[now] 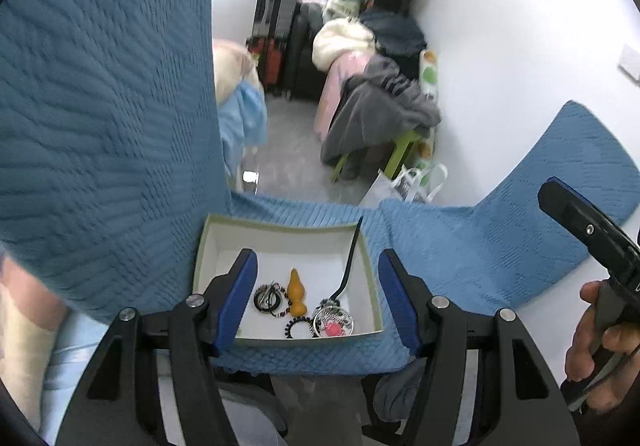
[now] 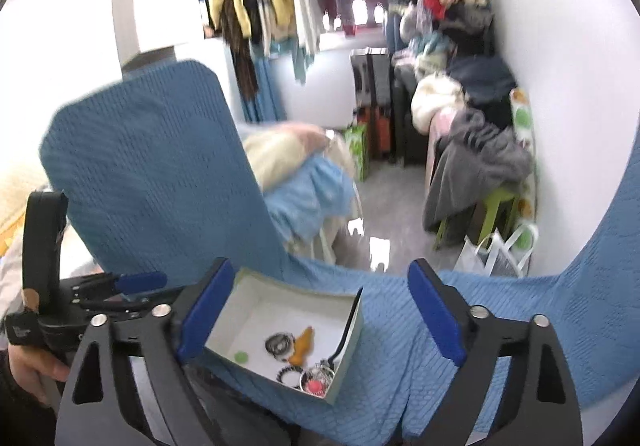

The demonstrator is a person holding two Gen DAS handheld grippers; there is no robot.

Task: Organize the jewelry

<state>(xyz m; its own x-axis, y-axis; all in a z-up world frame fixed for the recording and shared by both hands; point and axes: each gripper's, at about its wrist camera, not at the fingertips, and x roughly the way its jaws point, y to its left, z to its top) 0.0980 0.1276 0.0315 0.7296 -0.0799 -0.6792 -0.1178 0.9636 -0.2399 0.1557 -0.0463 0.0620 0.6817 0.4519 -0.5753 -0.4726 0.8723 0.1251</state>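
Box [image 1: 372,286] sits open on the blue quilted cover [image 1: 460,246] of a chair seat, and the jewelry is already gathered in its near half. Taking it left to right in the left wrist view: your left gripper [image 1: 318,300] hangs above the box with jaws spread wide and nothing between them; between its fingers lie a dark ring [image 1: 266,298] with a beaded strand, an orange pendant [image 1: 297,292], a black beaded bracelet [image 1: 298,326], a silver hoop with a pink piece [image 1: 334,322], and a black cord [image 1: 350,266] running up to the far right corner. Your right gripper [image 2: 322,316] is likewise spread wide and empty, held above the box and the cover to its right; its view also shows a small green bead [image 2: 241,356] on the box floor. Judgement: the items crowd and partly overlap, so choose one piece, the pendant being the most separate, and close on it alone. Come down straight, keep one finger off the box wall, and steady the box, since it looks light and may slide on the cloth. The right wrist view is blurred; slow down before committing.
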